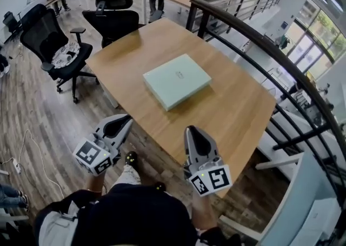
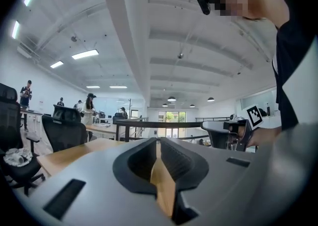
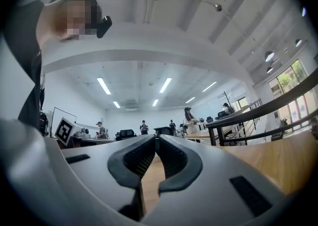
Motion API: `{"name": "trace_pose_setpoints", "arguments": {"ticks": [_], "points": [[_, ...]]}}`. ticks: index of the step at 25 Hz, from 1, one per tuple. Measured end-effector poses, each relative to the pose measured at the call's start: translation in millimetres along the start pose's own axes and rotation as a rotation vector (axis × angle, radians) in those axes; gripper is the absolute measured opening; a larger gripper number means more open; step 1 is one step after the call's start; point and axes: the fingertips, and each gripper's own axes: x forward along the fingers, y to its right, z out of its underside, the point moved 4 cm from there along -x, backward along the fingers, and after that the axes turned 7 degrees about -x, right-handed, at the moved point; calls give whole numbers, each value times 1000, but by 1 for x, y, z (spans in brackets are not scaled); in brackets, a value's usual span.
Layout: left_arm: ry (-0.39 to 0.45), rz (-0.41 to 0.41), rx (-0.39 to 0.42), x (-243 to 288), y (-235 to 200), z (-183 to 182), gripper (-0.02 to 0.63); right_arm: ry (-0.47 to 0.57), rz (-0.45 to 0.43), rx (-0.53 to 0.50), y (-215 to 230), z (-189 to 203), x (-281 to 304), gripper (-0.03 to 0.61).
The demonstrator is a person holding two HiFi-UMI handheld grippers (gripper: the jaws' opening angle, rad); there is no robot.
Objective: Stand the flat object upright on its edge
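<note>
Left claw [image 1: 125, 119] [image 2: 158, 143] clenched, pads together, nothing gripped; right claw [image 1: 192, 130] [image 3: 155, 139] same, clenched and empty; both point roughly level across the bench [image 1: 232, 112]; flat box [image 1: 177, 80], pale green, lies flat mid-bench, ahead of both claws, well apart from either, untouched; task looks not yet started; box is ahead and right of the left claw, ahead and slightly left of the right claw, so between their lines of aim; its near corner points back toward the gap between the claws; long axis seems to run diagonally, from ahead of the left claw away to the right; right claw tip is over the bench's near edge, left claw hangs off the near-left side above the floor [image 1: 32, 110]; right claw looks nearer, not by much; neither gripper view shows the box, only bench top edge-on; next move likely needs both claws to travel forward to opposite edges.
</note>
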Motion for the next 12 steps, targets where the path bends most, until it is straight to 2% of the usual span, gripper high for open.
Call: {"name": "trace_pose_setpoints", "arguments": {"ticks": [6, 12], "points": [[-2, 116, 10, 37, -49, -17, 37, 17, 97, -34, 15, -4, 44, 32], [9, 166, 14, 57, -97, -30, 37, 8, 155, -43, 28, -4, 87, 32]]}}
